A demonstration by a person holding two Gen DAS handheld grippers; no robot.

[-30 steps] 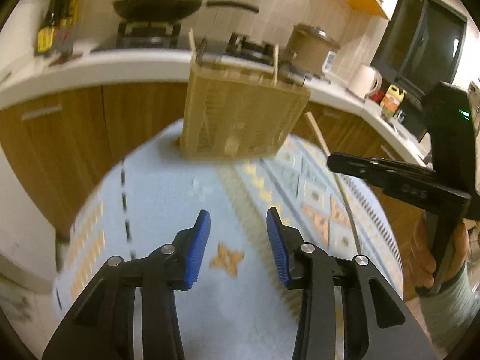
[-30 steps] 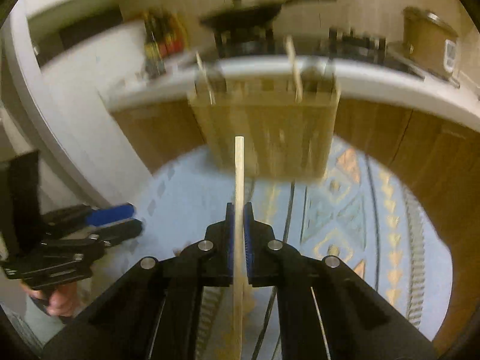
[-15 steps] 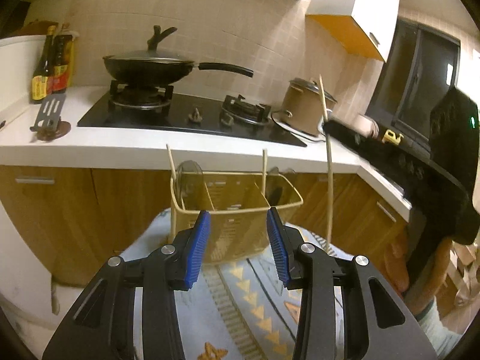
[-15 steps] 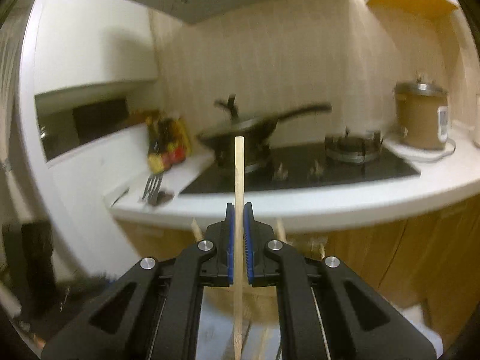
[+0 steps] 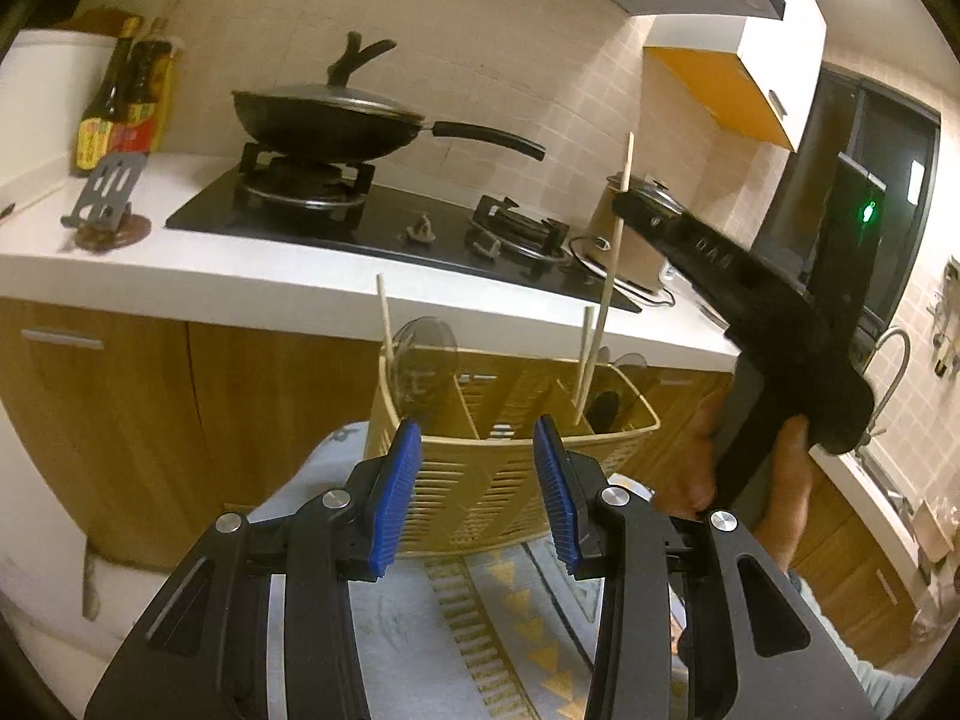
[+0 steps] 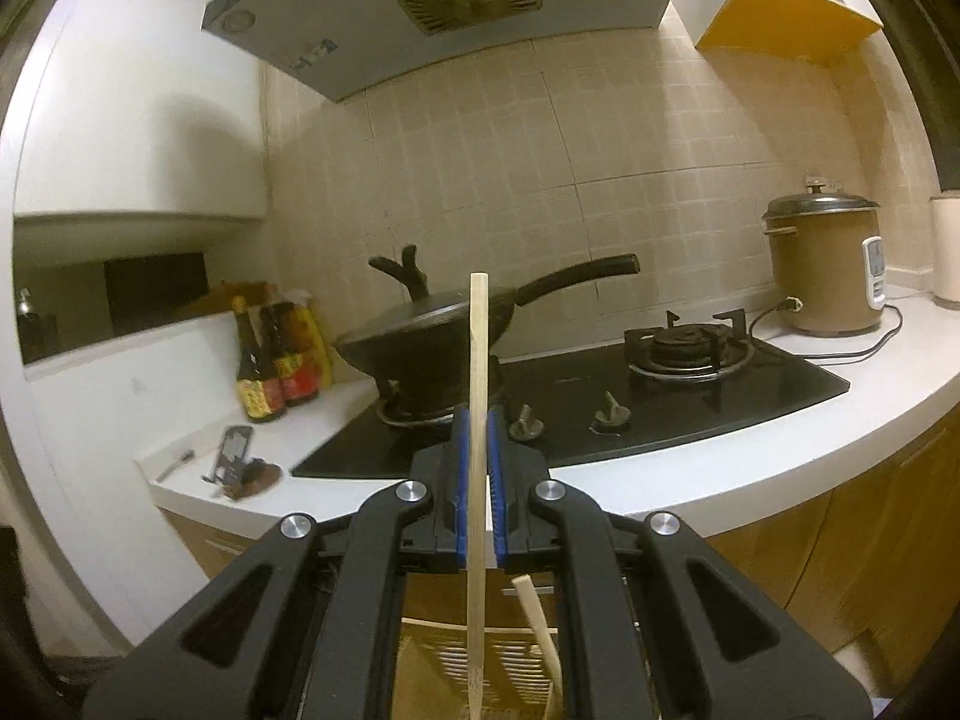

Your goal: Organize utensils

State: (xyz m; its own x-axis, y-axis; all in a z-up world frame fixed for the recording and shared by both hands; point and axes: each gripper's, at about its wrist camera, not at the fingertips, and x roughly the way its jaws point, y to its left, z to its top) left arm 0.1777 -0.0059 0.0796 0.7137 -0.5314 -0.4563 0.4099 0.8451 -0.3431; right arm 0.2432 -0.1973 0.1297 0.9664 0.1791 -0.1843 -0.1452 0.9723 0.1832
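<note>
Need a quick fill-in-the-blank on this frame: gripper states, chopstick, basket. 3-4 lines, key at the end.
1. The right hand-held gripper is shut on a ____.
2. The left hand-held gripper is ____ and holds nothing.
3. The chopstick has its lower end in the ____ compartment of the utensil basket, seen from the left wrist.
4. The wok sits on the ____.

Missing: chopstick; open; right; stove

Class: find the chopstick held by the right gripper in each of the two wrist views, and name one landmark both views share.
Left wrist view: chopstick right of centre, slanting down into the basket.
Right wrist view: chopstick upright at centre, clamped in the right gripper.
Shared landmark: wok on the stove.
</note>
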